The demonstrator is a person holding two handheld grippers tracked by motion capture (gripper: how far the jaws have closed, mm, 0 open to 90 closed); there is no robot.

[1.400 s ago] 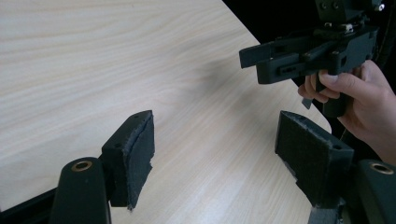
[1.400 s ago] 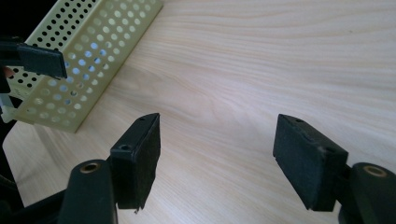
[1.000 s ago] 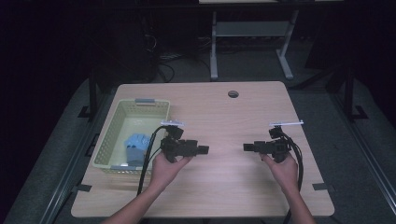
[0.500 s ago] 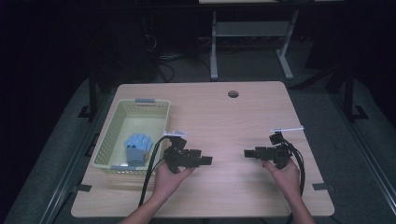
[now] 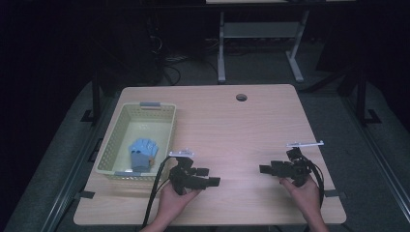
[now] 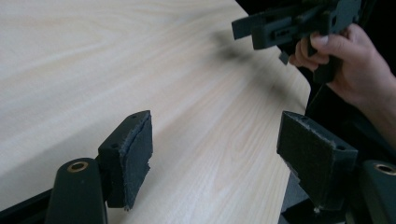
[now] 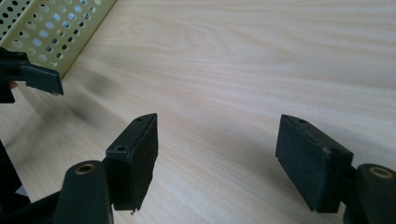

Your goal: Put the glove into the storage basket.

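Near the bench's front edge, the left black two-jaw gripper (image 5: 209, 182) and right black two-jaw gripper (image 5: 265, 169) point toward each other, jaws spread wide, empty.

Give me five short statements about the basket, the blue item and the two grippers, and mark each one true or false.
1. The pale yellow perforated plastic basket sits on the left part of the light wooden table. True.
2. The blue fabric glove-like item lies on the bare tabletop. False: it lies inside the basket.
3. The left black two-jaw gripper is shut on the blue item. False: its jaws stand apart with nothing between them.
4. The right black two-jaw gripper is open, with only tabletop between its jaws. True.
5. The round dark hole is at the table's near edge. False: it is near the far edge.
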